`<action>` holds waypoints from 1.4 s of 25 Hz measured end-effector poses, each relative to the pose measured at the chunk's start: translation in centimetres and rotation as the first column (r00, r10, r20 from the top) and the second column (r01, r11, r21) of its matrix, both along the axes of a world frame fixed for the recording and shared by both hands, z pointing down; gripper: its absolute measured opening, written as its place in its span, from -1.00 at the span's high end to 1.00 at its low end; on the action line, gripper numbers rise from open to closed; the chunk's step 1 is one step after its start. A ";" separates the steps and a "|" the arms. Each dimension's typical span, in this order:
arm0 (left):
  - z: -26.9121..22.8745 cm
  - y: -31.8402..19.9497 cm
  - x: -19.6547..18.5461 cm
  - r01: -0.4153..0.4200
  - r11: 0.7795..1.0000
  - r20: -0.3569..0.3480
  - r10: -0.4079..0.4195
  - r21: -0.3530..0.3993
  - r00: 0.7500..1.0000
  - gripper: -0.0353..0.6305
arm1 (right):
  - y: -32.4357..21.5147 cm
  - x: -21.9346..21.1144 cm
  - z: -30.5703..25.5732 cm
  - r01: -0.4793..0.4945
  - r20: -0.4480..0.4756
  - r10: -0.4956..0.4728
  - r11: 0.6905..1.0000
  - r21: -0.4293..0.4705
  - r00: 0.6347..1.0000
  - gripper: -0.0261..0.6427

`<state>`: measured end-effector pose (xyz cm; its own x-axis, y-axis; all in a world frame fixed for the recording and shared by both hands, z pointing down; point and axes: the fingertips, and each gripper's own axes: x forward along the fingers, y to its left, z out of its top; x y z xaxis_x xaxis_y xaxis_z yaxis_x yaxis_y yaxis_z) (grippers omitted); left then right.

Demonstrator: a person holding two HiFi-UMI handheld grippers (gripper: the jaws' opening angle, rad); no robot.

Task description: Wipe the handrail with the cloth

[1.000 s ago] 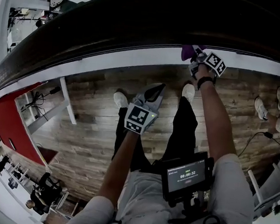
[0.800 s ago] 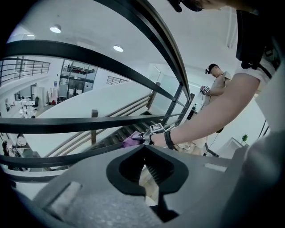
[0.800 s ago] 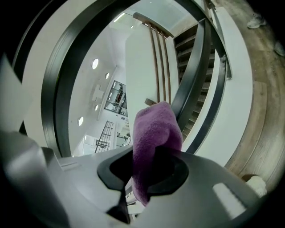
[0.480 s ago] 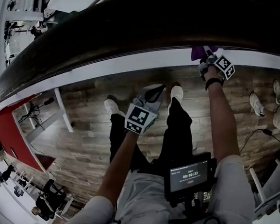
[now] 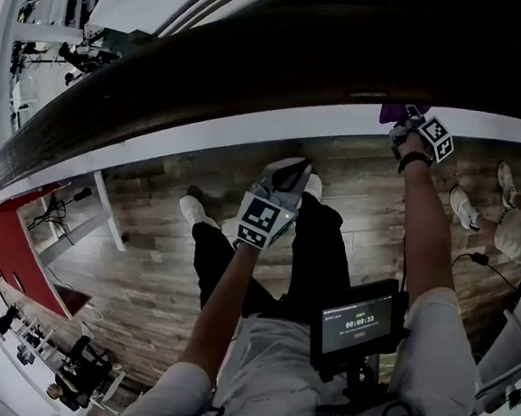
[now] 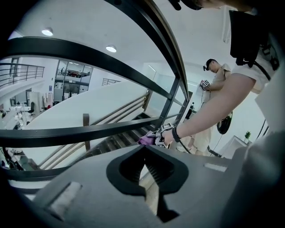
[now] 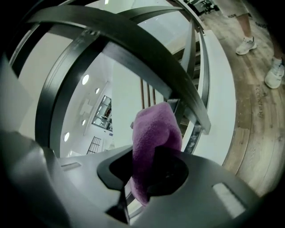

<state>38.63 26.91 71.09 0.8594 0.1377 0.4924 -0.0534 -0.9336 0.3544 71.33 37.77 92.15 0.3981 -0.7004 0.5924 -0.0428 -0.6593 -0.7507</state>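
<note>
- The purple cloth (image 7: 156,129) sits bunched between the jaws of your right gripper (image 7: 149,171). A thick fold stands up past the tips.
- In the head view the cloth (image 5: 394,113) is at the near edge of the dark handrail (image 5: 255,62), towards its right-hand stretch. It looks pressed against the rail, but you cannot be sure of contact from here.
- Expect the cloth to behave as soft, light, fleecy fabric. It will give under pressure, mould round the rail's edge and drag a little, so it may creep out of a shallow pinch.
- Your hold looks well placed, deep in the bunch with the free fold leading. Judged from these views, that fold is the part to keep against the rail.
- The handrail is stiff, smooth and long, curving off to your left. Most of its length lies left of the cloth.
- Your left gripper (image 5: 276,190) hangs low in front of you, well apart from the rail. In its own view the left gripper (image 6: 144,153) has its jaws pressed together with nothing between them.
- A white ledge (image 5: 250,125) runs just below the rail, and the wooden floor (image 5: 149,238) lies beneath you.
- No container shows in any view. The cloth is the only thing being carried.
- A small monitor (image 5: 359,324) is mounted at your chest.
- Another person (image 6: 213,80) stands further along.
</note>
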 end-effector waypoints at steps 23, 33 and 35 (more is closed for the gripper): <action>-24.6 0.6 -21.8 0.099 0.990 -0.242 -0.071 0.105 0.968 0.90 | -5.5 -41.4 -44.3 0.659 -0.681 -0.530 0.746 -0.092 0.505 0.71; -37.0 -0.5 -37.6 0.277 0.924 -0.387 -0.162 0.263 0.908 0.90 | -5.1 -61.4 -56.0 0.632 -0.817 -0.538 0.711 -0.308 0.208 0.71; -39.4 -0.5 -38.2 0.307 0.901 -0.420 -0.162 0.306 0.893 0.90 | -5.1 -62.4 -59.0 0.604 -0.844 -0.520 0.717 -0.349 0.130 0.71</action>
